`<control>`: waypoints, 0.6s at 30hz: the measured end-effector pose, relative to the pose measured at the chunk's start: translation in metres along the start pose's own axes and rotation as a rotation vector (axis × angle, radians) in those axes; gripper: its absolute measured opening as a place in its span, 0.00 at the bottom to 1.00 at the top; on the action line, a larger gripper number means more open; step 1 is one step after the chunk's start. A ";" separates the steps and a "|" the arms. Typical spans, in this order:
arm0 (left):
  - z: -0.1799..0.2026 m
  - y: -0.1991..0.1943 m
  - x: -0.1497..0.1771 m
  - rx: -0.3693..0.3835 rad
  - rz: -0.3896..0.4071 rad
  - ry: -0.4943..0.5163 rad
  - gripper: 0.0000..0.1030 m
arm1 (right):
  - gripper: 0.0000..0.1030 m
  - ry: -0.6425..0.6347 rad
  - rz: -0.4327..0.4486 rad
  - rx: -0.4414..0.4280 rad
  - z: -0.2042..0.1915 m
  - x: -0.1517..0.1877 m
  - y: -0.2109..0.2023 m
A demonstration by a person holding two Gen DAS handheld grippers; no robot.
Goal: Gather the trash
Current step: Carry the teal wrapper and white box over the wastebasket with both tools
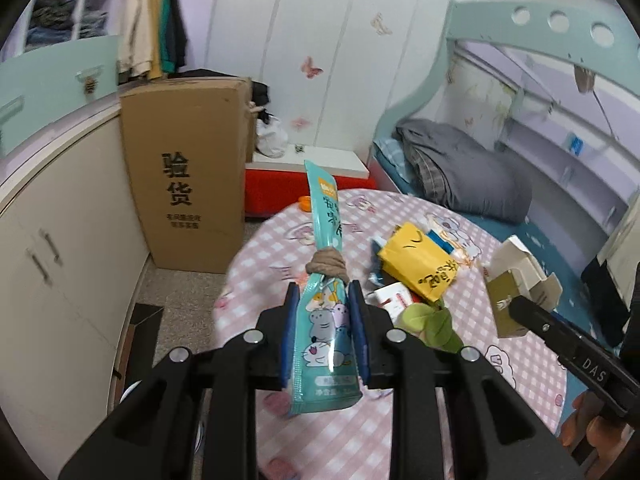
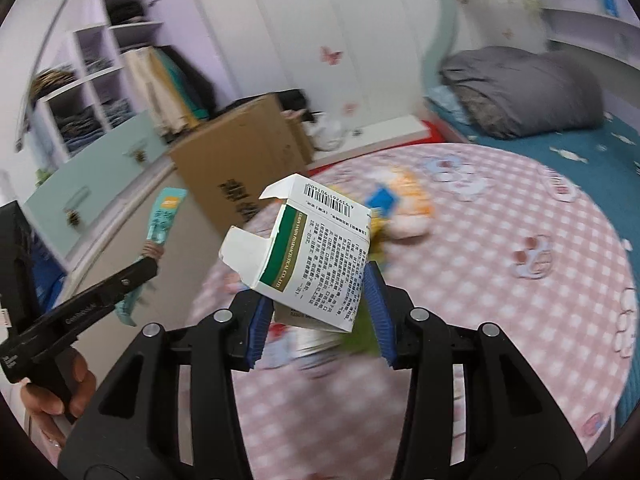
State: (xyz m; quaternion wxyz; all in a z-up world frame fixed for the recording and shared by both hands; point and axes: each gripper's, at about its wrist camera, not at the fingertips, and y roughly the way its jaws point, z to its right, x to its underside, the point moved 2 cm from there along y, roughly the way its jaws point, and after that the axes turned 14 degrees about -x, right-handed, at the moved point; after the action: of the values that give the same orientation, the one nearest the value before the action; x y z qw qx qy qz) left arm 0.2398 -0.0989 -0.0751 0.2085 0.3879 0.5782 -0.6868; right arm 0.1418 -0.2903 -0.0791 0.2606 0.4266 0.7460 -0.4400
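My left gripper is shut on a long teal snack pouch with cartoon animals and a tan band tied round its middle; it hangs above the pink checked table. My right gripper is shut on an opened white medicine box with a green stripe and loose flaps, held above the same table. That box and the right gripper show at the right of the left wrist view. The pouch and the left gripper appear at the left of the right wrist view.
On the table lie a yellow packet, a small white and red box, a green leafy toy and other wrappers. A tall cardboard box stands by a cabinet. A bed with grey bedding lies behind. A hand holds the left gripper.
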 end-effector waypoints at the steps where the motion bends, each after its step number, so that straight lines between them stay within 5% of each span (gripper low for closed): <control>1: -0.011 -0.005 0.003 -0.007 0.006 -0.016 0.23 | 0.42 -0.013 -0.013 -0.023 -0.012 0.002 0.005; 9: -0.102 -0.023 0.039 -0.121 -0.011 -0.130 0.23 | 0.42 -0.106 -0.158 -0.210 -0.101 0.043 0.064; 18: -0.215 -0.014 0.092 -0.293 -0.105 -0.275 0.23 | 0.43 -0.207 -0.309 -0.314 -0.185 0.106 0.147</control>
State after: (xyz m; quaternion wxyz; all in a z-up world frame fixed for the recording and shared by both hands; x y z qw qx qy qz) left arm 0.2358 0.1252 -0.1440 0.3035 0.2253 0.6575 -0.6518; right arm 0.2141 -0.0484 -0.1356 0.3284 0.2142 0.8311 -0.3944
